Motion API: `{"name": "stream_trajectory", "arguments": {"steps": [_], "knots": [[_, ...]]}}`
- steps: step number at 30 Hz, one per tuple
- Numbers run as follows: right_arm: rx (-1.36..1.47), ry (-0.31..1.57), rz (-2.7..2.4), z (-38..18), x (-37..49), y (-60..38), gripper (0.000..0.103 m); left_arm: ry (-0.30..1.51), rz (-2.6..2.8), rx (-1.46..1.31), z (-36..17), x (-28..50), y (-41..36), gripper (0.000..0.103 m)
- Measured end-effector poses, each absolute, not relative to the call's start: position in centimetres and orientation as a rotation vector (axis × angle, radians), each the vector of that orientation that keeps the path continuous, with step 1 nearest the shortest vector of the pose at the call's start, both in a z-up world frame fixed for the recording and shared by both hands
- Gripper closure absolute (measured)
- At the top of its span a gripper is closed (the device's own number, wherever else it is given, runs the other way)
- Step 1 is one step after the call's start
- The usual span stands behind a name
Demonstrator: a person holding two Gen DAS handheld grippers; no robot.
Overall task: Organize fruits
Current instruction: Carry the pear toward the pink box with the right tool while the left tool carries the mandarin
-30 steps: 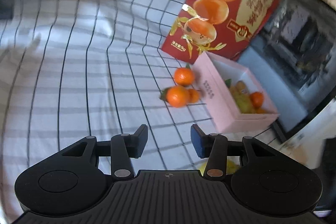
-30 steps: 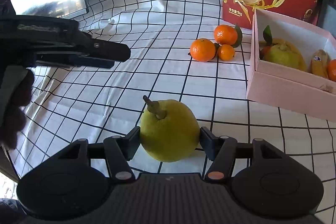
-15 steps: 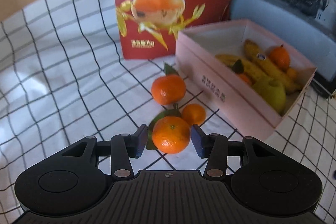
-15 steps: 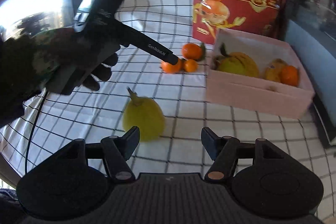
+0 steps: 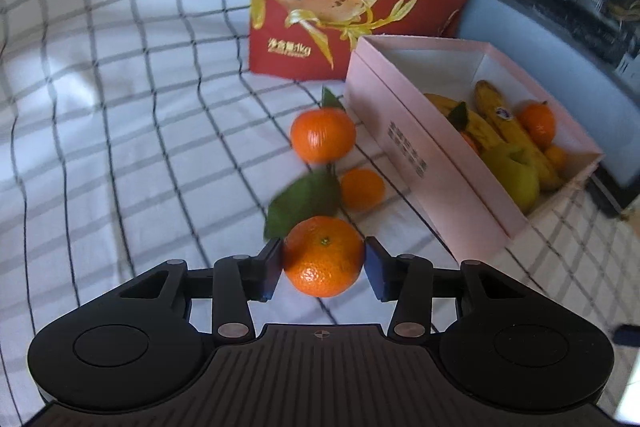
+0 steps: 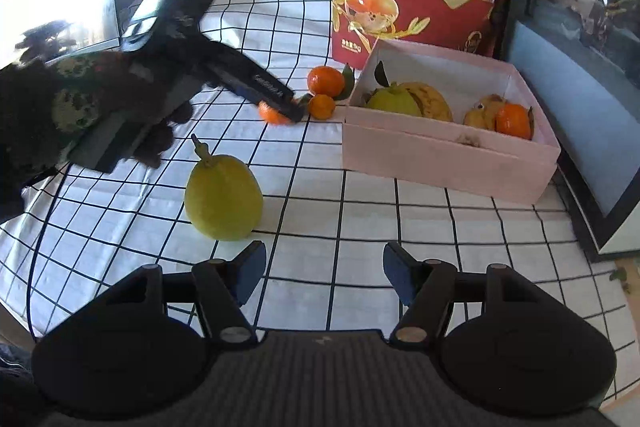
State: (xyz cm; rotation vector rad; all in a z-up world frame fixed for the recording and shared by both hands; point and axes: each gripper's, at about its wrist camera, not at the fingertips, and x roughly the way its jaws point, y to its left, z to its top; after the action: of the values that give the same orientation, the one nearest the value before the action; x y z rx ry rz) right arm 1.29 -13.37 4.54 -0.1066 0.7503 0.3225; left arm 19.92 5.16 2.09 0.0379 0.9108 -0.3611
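Worktop under a checked cloth carries everything, with the pink box at its right side already holding bananas, a green fruit and small oranges. Next in size, a green pear stands upright on the cloth just ahead and left of the right tool, whose jaws stand apart with nothing between them. The nearest mandarin sits squarely between the pads of the left tool, jaws closing on it (both pads look to touch its sides, though how firmly I cannot tell). The box lies ahead and to the right of that tool, past a second mandarin and a smaller one, so I judge the carry goes forward-right, over the near wall.
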Motion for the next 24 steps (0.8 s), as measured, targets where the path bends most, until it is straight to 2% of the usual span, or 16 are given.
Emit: {"name": "stream_trajectory", "arguments": {"steps": [10, 18, 24], "knots": [[-0.181, 0.740, 0.410, 4.4, 1.5, -9.6, 0.037, 0.955, -0.319, -0.094, 2.4, 11.7, 9.8, 0.054], [-0.307, 0.703, 0.457, 2.9, 2.1, -5.0, 0.035, 0.961, -0.310, -0.094, 2.7, 7.0, 11.9, 0.054], [-0.280, 0.738, 0.443, 1.9, 4.7, -3.5, 0.035, 0.963, -0.290, -0.105, 2.6, 4.2, 13.6, 0.054]]}}
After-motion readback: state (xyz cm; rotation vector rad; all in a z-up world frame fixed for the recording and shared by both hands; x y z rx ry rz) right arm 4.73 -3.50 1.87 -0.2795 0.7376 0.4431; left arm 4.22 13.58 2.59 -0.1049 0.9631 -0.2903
